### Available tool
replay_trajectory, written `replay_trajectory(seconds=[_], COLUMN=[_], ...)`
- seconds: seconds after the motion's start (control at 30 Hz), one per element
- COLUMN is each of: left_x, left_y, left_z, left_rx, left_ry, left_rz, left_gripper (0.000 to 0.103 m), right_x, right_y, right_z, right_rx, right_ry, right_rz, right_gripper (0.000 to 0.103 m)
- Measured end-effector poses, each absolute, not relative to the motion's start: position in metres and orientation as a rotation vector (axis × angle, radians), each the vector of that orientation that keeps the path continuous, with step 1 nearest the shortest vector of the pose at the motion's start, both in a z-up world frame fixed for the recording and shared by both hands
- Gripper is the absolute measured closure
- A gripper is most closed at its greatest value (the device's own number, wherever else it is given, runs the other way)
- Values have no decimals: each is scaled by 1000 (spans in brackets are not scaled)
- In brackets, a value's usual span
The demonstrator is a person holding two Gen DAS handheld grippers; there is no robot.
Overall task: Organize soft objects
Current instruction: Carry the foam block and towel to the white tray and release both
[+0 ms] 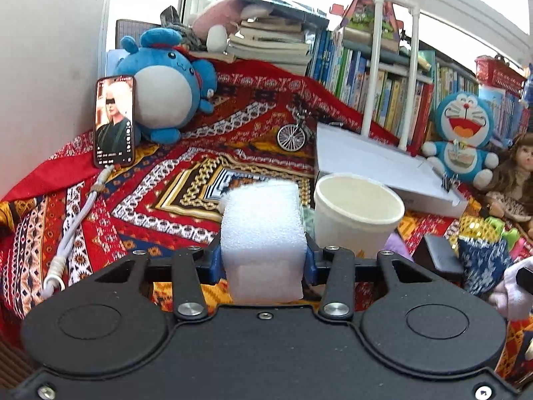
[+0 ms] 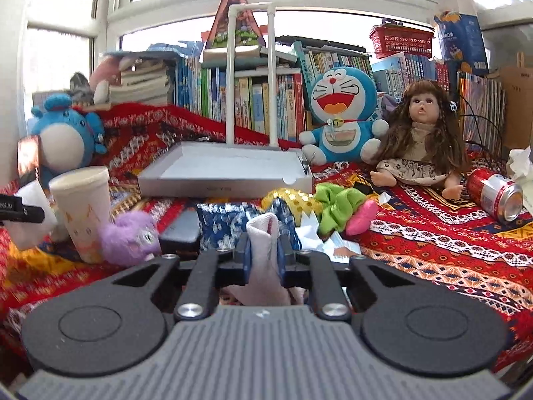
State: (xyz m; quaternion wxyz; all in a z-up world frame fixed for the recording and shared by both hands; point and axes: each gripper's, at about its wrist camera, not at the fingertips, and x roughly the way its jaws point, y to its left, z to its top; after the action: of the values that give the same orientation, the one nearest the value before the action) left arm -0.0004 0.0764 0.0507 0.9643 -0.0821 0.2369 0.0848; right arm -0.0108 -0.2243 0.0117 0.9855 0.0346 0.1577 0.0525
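Note:
My left gripper (image 1: pixel 263 253) is shut on a white foam block (image 1: pixel 263 233), held above the patterned cloth just left of a white paper cup (image 1: pixel 356 213). My right gripper (image 2: pixel 263 253) is shut on a pale sock (image 2: pixel 265 260), held upright over a pile of soft things: blue patterned cloth (image 2: pixel 226 226), a green scrunchie (image 2: pixel 336 206), a yellow sequinned piece (image 2: pixel 293 200) and a purple plush (image 2: pixel 128 236). The cup (image 2: pixel 83 206) and foam block (image 2: pixel 31 213) also show at the left of the right wrist view.
A grey flat box (image 2: pixel 226 170) with a white pipe frame stands mid-table. A blue plush (image 1: pixel 166 86), a phone (image 1: pixel 115 120), a Doraemon plush (image 2: pixel 343 113), a doll (image 2: pixel 419 133) and a red can (image 2: pixel 496 193) sit around. Books line the back.

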Motion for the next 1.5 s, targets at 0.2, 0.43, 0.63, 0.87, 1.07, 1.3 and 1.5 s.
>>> replay_trajectory(seconds=[0.2, 0.43, 0.63, 0.87, 1.07, 1.3, 1.5], left_x=[4, 19, 28, 46, 70, 121, 184], left_y=[84, 96, 102, 109, 109, 93, 68], left_z=[70, 96, 115, 126, 141, 167, 174], left_rx=[-181, -214, -196, -240, -259, -227, -153], left_ry=[453, 434, 395, 414, 432, 483, 592], left_rz=[141, 83, 74, -14, -105, -196, -223], left_gripper=[61, 61, 61, 61, 61, 61, 61], right_x=[-14, -6, 4, 23, 46, 86, 138], right_y=[-229, -237, -242, -243, -247, -248, -248], right_z=[31, 52, 65, 72, 80, 102, 116], right_rx=[98, 156, 168, 190, 226, 209, 209], right_ry=[265, 234, 206, 228, 261, 264, 304], right_rz=[139, 172, 175, 201, 223, 233, 242], right_gripper=[84, 84, 84, 84, 84, 84, 84])
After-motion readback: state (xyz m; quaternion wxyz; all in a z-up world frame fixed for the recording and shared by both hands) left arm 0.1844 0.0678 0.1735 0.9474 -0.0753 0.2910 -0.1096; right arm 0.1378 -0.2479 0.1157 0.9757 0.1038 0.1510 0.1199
